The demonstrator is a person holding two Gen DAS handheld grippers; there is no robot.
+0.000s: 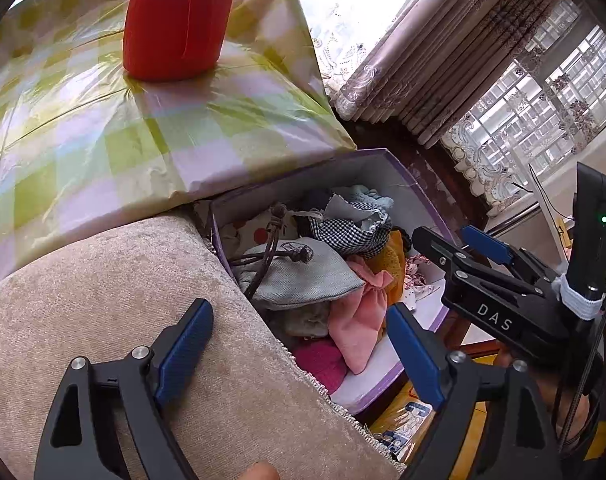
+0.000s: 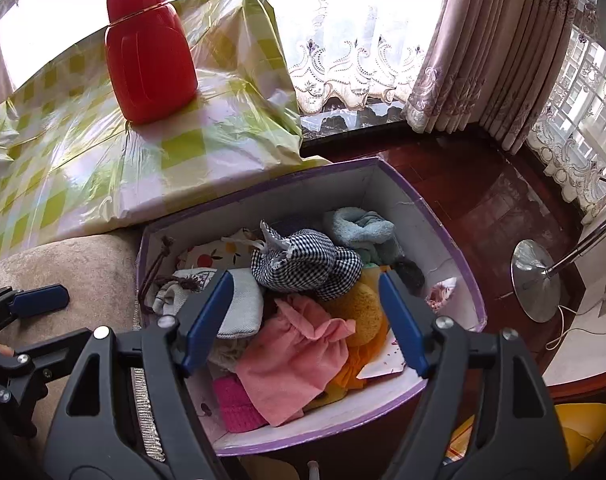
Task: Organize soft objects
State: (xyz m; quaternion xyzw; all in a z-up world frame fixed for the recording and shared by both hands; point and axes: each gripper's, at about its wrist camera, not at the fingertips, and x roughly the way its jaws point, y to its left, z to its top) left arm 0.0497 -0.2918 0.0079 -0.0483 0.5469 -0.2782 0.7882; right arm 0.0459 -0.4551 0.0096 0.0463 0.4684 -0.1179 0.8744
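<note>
We hold both grippers wide and empty: the right gripper above the box, since the cloths already lie inside. The left gripper hangs over the cushion just left of it.

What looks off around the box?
The cloths in the box lie in a jumbled heap, none folded; a brown drawstring trails up the left wall. The red flask stands upright on a crinkled checked plastic sheet. Nothing spilled.

Both handheld grippers tilt steeply downward, the left gripper and the right gripper side by side (the right's black frame visible from the left), jaws spread wide, nothing gripped.
</note>
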